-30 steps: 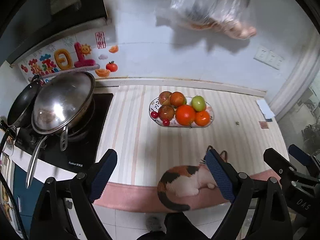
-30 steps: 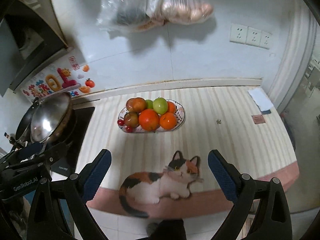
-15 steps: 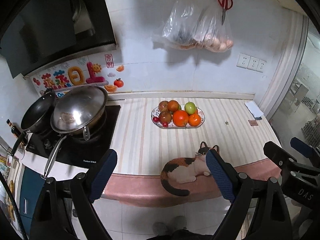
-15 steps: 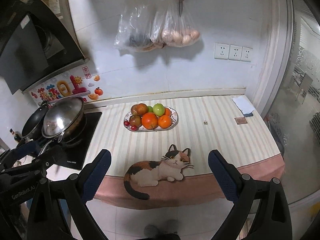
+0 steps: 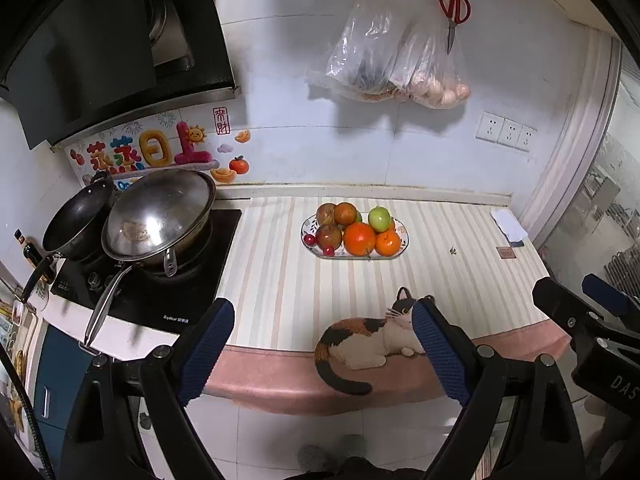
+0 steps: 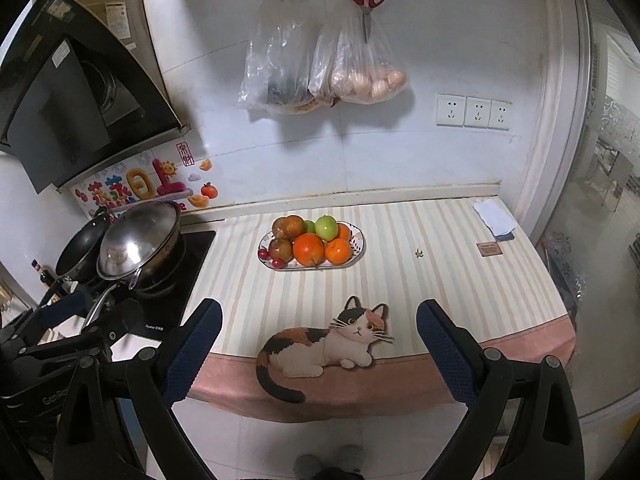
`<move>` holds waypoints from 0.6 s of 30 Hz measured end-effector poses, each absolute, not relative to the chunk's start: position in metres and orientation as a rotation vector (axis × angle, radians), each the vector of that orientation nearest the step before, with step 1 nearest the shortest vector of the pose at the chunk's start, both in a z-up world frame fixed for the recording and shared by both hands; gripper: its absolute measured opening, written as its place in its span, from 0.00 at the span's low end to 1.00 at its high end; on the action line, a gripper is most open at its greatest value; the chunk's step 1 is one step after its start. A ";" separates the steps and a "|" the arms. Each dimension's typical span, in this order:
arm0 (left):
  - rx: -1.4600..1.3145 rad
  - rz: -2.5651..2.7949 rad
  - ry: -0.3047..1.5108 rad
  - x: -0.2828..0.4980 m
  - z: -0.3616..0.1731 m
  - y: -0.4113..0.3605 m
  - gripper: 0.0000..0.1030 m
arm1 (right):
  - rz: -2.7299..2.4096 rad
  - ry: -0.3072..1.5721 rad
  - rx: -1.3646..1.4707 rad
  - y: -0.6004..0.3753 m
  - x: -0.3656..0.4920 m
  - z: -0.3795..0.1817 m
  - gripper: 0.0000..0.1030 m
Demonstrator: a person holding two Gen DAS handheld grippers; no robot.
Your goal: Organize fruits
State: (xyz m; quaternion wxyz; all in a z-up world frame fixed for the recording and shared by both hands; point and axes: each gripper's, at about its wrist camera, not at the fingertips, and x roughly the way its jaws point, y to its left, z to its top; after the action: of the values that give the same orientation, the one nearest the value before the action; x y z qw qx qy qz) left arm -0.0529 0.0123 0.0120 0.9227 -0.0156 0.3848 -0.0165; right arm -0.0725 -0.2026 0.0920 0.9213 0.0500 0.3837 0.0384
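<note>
I see the striped counter [image 6: 440, 280] running from the stove [image 5: 160, 300] on the left to the wall corner on the right, with the cat-shaped mat [image 6: 324, 348] draped over its pink front edge. On the stove sit 2 pans, the steel wok [image 5: 160, 216] leaning over the dark pan [image 5: 78, 220].

My left gripper [image 5: 320, 344] hangs off the front of the counter, jaws spread wide with nothing between the pads; they have just been opening a touch further. My right gripper [image 6: 318, 344] is beside it, also spread wide and holding nothing.

The fruit plate [image 6: 358, 246] rests mid-counter, well apart from both sets of jaws and beyond the mat. In both views it lies ahead between the 2 fingers, far up the counter toward the wall.

On it I count the large orange [image 6: 308, 249] at front, a smaller orange [image 6: 338, 251] touching its right side, a green apple [image 6: 327, 227] behind, reddish apples [image 6: 288, 227] to the left, and small red cherries [image 6: 264, 255] at the left rim.
</note>
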 end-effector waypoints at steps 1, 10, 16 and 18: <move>-0.033 -0.033 0.792 -0.051 0.011 0.012 0.93 | 0.079 0.790 0.102 -0.204 -0.070 0.091 0.97; -0.045 0.018 0.823 -0.013 -0.009 0.010 0.99 | 0.078 0.802 0.096 -0.214 -0.032 0.072 0.97; -0.039 0.056 0.850 0.017 -0.026 0.011 0.99 | 0.090 0.824 0.078 -0.210 0.002 0.050 0.97; -0.032 0.064 0.856 0.025 -0.030 0.011 0.99 | 0.092 0.832 0.077 -0.208 0.011 0.044 0.97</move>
State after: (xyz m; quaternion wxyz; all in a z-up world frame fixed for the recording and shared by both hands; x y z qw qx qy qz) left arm 0.0249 0.0111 -0.0301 0.9091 -0.0156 0.4151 0.0309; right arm 0.0111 -0.2084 0.0437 0.9129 0.0372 0.4041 0.0449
